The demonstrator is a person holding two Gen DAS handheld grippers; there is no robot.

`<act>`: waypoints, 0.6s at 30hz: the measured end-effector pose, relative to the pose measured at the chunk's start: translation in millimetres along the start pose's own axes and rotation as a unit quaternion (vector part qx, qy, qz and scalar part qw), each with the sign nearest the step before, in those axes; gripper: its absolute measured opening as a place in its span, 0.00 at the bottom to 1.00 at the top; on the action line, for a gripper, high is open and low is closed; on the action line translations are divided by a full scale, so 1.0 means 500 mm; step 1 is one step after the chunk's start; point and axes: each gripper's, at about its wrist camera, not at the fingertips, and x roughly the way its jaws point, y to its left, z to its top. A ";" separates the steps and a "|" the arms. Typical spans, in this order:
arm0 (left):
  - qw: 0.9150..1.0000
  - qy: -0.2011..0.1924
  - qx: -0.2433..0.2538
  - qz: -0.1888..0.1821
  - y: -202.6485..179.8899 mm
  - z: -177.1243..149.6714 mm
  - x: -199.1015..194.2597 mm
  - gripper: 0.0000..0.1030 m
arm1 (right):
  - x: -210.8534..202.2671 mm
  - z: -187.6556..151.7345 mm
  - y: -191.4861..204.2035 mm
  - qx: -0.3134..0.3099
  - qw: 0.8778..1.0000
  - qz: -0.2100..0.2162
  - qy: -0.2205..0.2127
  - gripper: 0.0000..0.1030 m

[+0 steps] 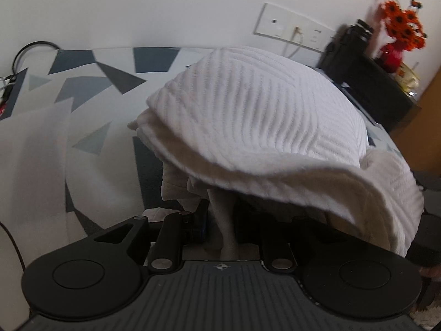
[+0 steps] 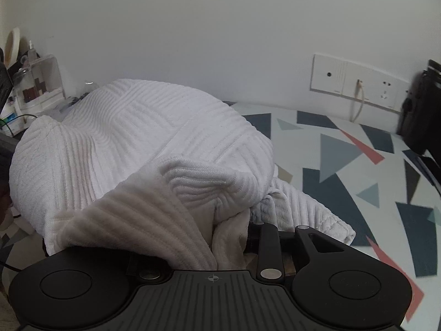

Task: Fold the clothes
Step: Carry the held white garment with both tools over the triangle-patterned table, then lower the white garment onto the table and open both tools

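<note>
A white ribbed garment (image 1: 256, 104) is lifted in a bulging arc over the patterned table (image 1: 91, 88). In the left wrist view its lower edge hangs down into my left gripper (image 1: 220, 220), whose black fingers are shut on a strip of the cloth. The same white garment (image 2: 143, 138) fills the middle of the right wrist view. A fold of it drapes over my right gripper (image 2: 234, 234), which is shut on the bunched cloth; the left finger is hidden under the fabric.
The table top (image 2: 344, 182) has a print of grey, dark blue and red triangles. A wall socket panel (image 2: 358, 82) with a cable sits behind it. A black box (image 1: 366, 77) and orange flowers (image 1: 402, 24) stand at the right. Clear containers (image 2: 38, 82) stand at the far left.
</note>
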 end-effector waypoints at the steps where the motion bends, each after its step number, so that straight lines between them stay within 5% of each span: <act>1: 1.000 -0.001 -0.010 0.006 -0.002 0.002 0.004 0.17 | 0.007 0.008 -0.011 -0.006 1.000 0.008 0.000 0.29; 8: 0.992 -0.008 -0.115 0.042 -0.016 0.032 0.038 0.20 | 0.046 0.063 -0.138 -0.015 0.998 0.054 -0.017 0.29; 18: 0.982 -0.022 -0.164 0.091 -0.073 0.094 0.125 0.37 | 0.105 0.108 -0.446 0.145 0.989 0.031 -0.018 0.29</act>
